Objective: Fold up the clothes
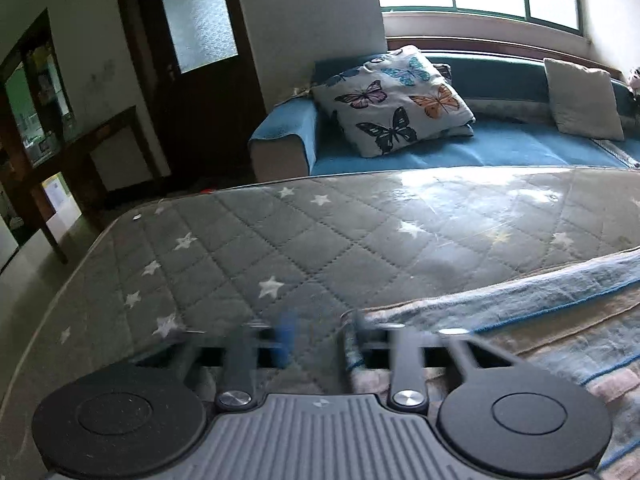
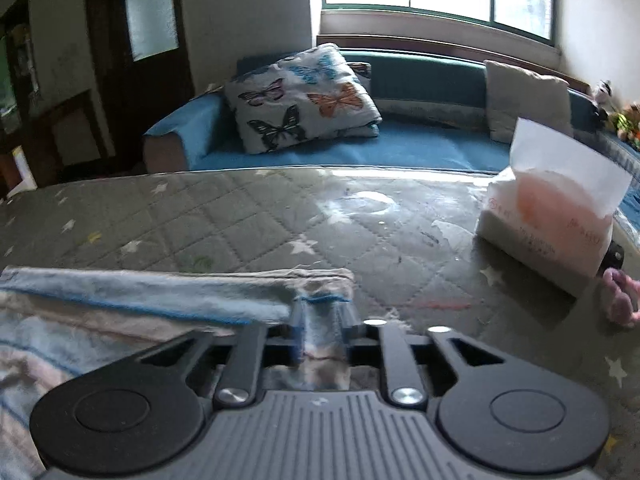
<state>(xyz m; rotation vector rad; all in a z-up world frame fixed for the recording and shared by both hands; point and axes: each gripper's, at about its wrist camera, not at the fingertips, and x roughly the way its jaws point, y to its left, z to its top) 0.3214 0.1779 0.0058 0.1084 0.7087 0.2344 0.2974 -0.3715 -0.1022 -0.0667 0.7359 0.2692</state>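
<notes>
**Far edge of the cloth pinned at one corner, other corner not yet gripped**

Spread flat on the quilted star-print table cover (image 1: 280,248): a striped, pastel cloth (image 1: 520,320), blue bands alternating with beige and pink, far hem running parallel to the cover's far edge.

Right gripper (image 2: 320,320) at the right-hand corner of that hem, fingers drawn close with a strip of the cloth (image 2: 160,300) pinched between them, fabric rising up through the gap. Clamped on the cloth, to all appearance.

Left gripper (image 1: 316,336) at the left-hand end of the hem, fingers apart, blurred. Cloth edge lying against the inner side of the right-hand finger, bare cover under the other. Nothing held yet.

Likely step: taking hold of both far corners ahead of a fold. Next move calls for sliding the left gripper sideways onto the hem, closing on the corner, then lifting both corners together and carrying them back over the cloth evenly, without skewing the edge.

Beyond the right corner of the cloth, well apart: a tissue pack (image 2: 548,220) on the cover. Past the cover's far edge: a blue sofa (image 1: 440,148) with a butterfly cushion (image 1: 392,100).
</notes>
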